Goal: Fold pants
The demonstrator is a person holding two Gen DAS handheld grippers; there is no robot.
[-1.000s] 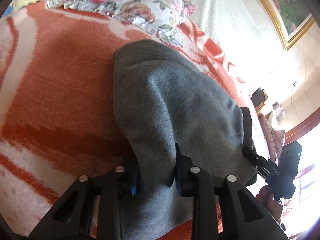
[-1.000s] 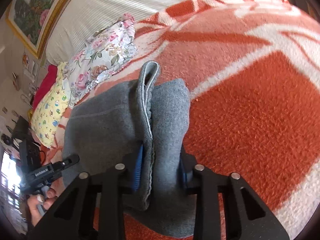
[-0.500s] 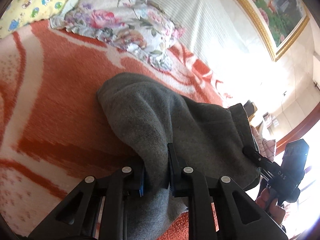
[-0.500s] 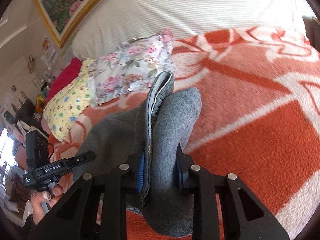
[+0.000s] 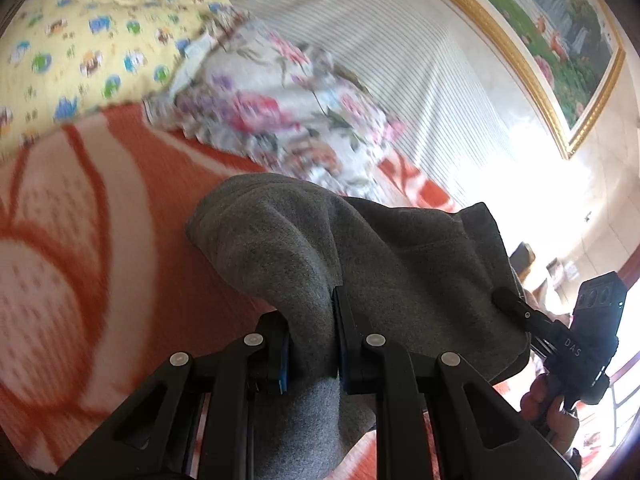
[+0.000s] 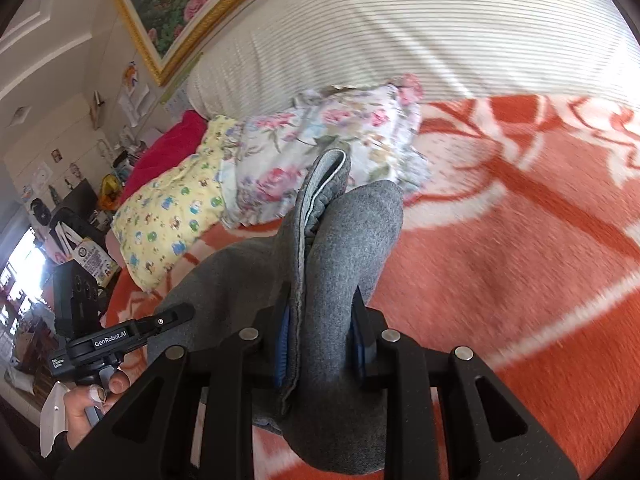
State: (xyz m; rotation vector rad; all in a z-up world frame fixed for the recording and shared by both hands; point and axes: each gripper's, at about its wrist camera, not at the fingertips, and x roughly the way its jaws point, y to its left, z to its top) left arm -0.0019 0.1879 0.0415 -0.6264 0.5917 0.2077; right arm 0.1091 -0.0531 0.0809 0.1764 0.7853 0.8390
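Both grippers have lifted the grey pants (image 5: 400,264) higher off the orange blanket (image 5: 132,264), the left gripper (image 5: 312,344) narrowing its jaws on the fabric, with the pillows (image 6: 320,140) and headboard now in view.

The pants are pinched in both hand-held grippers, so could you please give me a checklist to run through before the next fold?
1. Left hand-held gripper clamped on pants: ok; its jaws have just closed further.
2. Right hand-held gripper clamped on the cloth: ok.
3. Waistband layers together in the right grip: ok.
4. Blanket ahead bare for laying down: ok.
5. Floral pillow clear of the pants: cannot tell.
6. Legs aligned underneath: cannot tell.
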